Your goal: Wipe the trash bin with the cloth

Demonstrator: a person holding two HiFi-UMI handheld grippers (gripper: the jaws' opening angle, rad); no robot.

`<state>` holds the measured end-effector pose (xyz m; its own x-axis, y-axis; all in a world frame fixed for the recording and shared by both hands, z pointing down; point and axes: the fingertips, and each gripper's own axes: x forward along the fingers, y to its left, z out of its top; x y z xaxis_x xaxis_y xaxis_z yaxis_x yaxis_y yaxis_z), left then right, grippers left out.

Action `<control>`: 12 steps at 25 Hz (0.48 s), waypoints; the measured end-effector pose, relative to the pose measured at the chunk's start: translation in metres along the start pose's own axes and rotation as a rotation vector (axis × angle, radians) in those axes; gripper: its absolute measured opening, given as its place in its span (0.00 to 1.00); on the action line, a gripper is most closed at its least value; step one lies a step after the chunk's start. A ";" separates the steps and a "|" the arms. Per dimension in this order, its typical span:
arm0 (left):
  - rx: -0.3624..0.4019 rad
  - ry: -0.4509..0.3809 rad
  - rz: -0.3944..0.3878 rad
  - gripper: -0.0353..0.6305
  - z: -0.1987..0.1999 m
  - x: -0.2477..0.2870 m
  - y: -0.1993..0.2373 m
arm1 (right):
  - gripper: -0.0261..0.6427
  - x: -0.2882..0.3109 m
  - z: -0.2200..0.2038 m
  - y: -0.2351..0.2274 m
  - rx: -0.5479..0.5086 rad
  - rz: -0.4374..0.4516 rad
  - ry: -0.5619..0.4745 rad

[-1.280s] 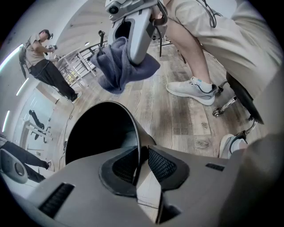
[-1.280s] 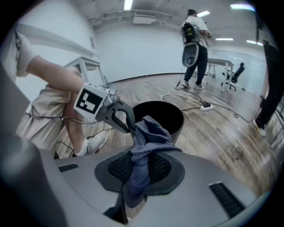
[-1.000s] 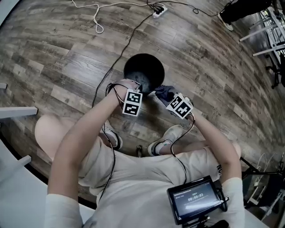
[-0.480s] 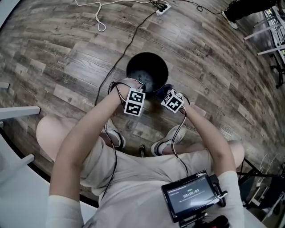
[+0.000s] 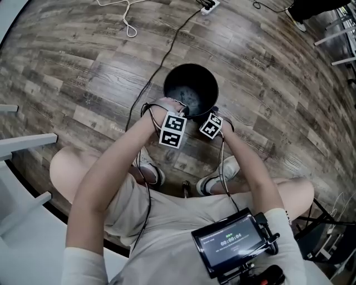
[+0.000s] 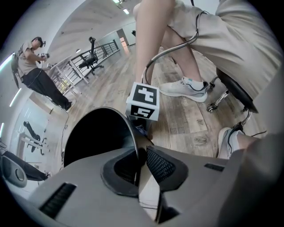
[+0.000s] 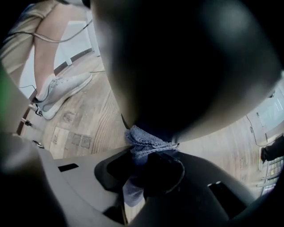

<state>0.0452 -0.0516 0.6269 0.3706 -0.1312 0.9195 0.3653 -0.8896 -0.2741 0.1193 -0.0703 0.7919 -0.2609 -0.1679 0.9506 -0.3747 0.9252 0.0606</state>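
A round black trash bin stands on the wood floor in front of my feet. My left gripper is shut on its near rim. Its jaws have just been closing, with the thin bin wall between the pads. My right gripper is low against the outside of the bin at its near right, shut on a blue cloth. The bunched cloth presses against the dark outer wall. From the head view the cloth is hidden under the marker cube.
Black and white cables run across the floor beyond the bin to a power strip. My shoes are just behind the bin. White furniture is at the left. Another person and office chairs are far off.
My right gripper has sunk with the cloth, down the bin's outer wall and in closer to it; the cloth has gone out of sight under the cube. The left gripper stayed on the rim.
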 end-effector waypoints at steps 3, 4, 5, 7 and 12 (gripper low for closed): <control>-0.003 0.002 -0.002 0.15 -0.001 0.000 0.000 | 0.14 0.022 -0.007 -0.001 -0.038 -0.037 0.055; -0.006 0.003 0.001 0.15 0.000 0.000 0.000 | 0.14 0.026 -0.009 -0.001 -0.023 -0.050 0.059; -0.009 0.004 0.006 0.15 0.000 0.000 0.001 | 0.14 0.028 -0.010 -0.001 0.001 -0.063 0.057; -0.017 0.011 0.016 0.15 0.000 0.000 0.001 | 0.14 0.027 -0.013 -0.002 0.027 -0.093 0.061; -0.054 0.031 0.009 0.15 0.000 0.002 0.004 | 0.14 -0.004 -0.016 -0.003 -0.061 -0.142 0.152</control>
<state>0.0474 -0.0556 0.6278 0.3465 -0.1523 0.9256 0.3149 -0.9106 -0.2677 0.1358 -0.0669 0.7931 -0.0706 -0.2489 0.9660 -0.3420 0.9157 0.2109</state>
